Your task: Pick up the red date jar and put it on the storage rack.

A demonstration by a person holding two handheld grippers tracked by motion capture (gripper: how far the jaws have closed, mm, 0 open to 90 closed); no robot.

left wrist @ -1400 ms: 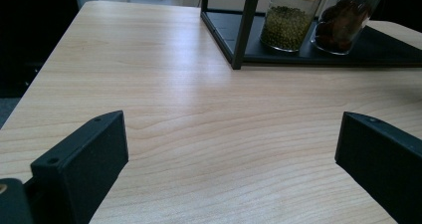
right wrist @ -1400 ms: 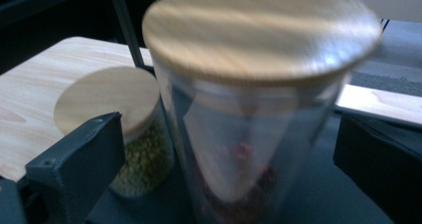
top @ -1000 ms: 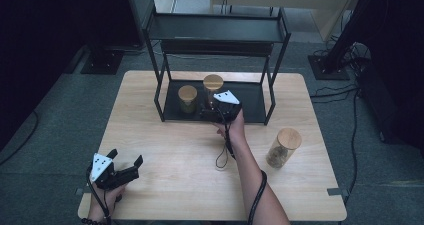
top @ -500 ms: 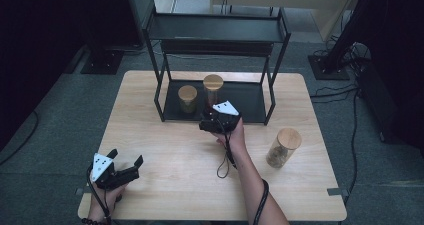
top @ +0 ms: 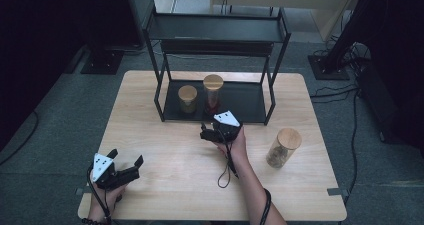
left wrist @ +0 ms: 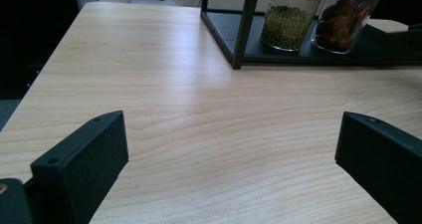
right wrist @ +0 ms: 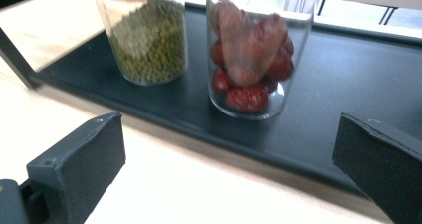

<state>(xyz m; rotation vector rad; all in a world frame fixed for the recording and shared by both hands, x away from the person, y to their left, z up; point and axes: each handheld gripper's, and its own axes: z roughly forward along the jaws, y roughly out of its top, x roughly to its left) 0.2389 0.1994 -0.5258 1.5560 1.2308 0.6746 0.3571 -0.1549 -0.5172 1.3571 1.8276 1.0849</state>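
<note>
Right gripper (top: 206,133) backs off the shelf (top: 250,102), jaws spread, empty; date jar (top: 212,93) shelved beside bean jar (top: 187,98). Third jar (top: 282,147) waits on table; left gripper (top: 125,162) spread, idle.

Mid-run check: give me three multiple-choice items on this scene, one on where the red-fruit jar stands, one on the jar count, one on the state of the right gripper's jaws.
1. Where does the jar of red fruit stand?
A. on the lower shelf of the black rack
B. on the rack's top shelf
C. on the floor

2. How many jars with wooden lids are there in the high view?
A. one
B. three
C. five

3. How do the right gripper's jaws stand?
A. shut on a jar
B. shut on nothing
C. open, holding nothing

Answers:
1 A: it rests on the lower shelf beside the jar of green beans.
2 B: two stand on the rack and a third jar stands on the table to the rack's right.
3 C: the right gripper view shows its jaws spread wide, the jars beyond them.
</note>
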